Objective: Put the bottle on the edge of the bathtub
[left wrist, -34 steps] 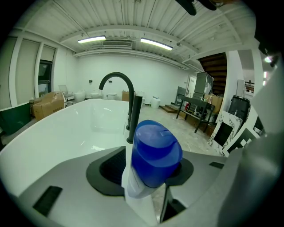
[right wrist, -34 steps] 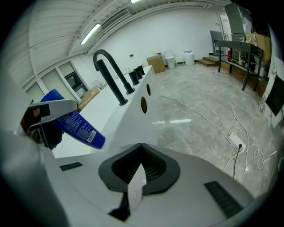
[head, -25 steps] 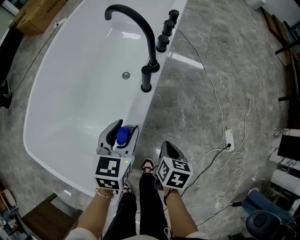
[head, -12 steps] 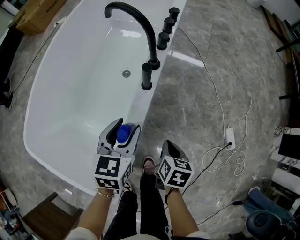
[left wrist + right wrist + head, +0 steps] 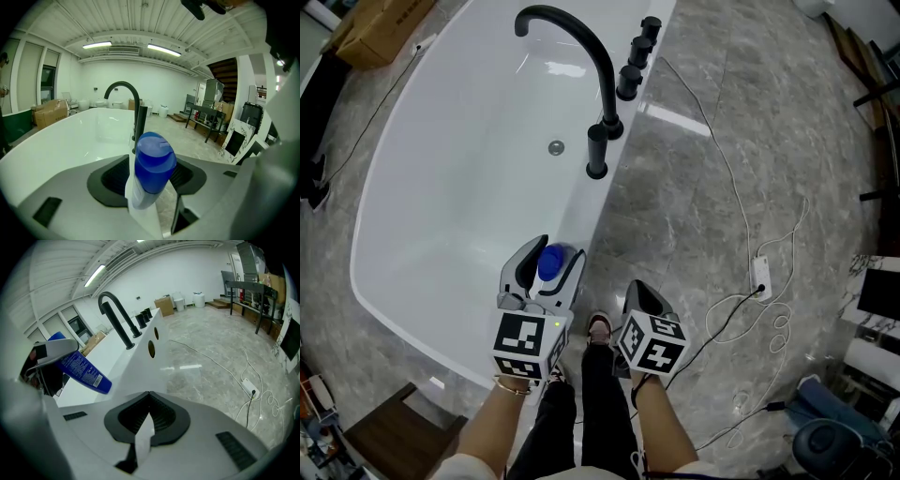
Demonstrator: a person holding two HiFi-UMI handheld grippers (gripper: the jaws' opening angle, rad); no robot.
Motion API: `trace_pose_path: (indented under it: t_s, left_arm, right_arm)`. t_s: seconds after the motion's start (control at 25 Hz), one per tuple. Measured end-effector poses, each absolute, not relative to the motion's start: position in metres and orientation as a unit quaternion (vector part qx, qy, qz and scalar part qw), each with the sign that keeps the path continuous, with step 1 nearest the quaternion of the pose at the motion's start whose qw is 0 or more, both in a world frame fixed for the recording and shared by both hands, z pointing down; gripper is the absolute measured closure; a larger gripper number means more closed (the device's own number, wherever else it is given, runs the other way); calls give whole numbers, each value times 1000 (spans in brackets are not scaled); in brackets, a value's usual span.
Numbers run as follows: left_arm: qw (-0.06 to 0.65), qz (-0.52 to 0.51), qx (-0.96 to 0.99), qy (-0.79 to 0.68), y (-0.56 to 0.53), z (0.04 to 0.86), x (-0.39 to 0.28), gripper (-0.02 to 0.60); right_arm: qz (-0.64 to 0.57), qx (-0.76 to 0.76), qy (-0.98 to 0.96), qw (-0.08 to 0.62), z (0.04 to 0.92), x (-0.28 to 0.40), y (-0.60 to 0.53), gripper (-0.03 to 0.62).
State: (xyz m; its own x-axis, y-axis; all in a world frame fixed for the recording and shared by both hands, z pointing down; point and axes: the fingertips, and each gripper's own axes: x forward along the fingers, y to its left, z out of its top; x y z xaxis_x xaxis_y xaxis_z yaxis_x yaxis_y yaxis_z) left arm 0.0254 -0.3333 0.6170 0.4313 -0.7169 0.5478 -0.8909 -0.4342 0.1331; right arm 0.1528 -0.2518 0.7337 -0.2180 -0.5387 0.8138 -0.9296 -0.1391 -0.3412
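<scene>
The left gripper [image 5: 558,251] reaches over the bathtub's [image 5: 577,217] long rim, near the person's end. Its jaws stand wide and have just been spreading further. The blue bottle [image 5: 550,263] stands roughly upright between them at the rim, its cap flanked by both pads [image 5: 185,176]. A black faucet [image 5: 606,94] stands farther along the same rim. The right gripper [image 5: 634,291], jaws pressed together and empty, hovers just outside the bathtub.

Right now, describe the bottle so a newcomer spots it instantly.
Start at the white bathtub. At its near rim, the left gripper, whose jaws have just been opening, brackets a bottle. It is bright blue, cap included, unlike the white tub and the black faucet beside it.
</scene>
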Motion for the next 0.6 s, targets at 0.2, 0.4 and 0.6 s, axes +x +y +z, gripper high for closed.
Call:
trace_pose_path:
  t_s: [0.2, 0.4, 0.6]
  left_arm:
    - [196, 200, 822, -496, -334, 607, 26, 322]
    - [187, 195, 821, -503, -335, 596, 23, 306]
    - [178, 187, 824, -505, -338, 584, 22, 296]
  right_arm:
    - [470, 591, -623, 204, 728, 153, -252, 568]
    - [467, 593, -626, 199, 718, 153, -254, 568]
    - [463, 595, -627, 195, 709, 154, -256, 568]
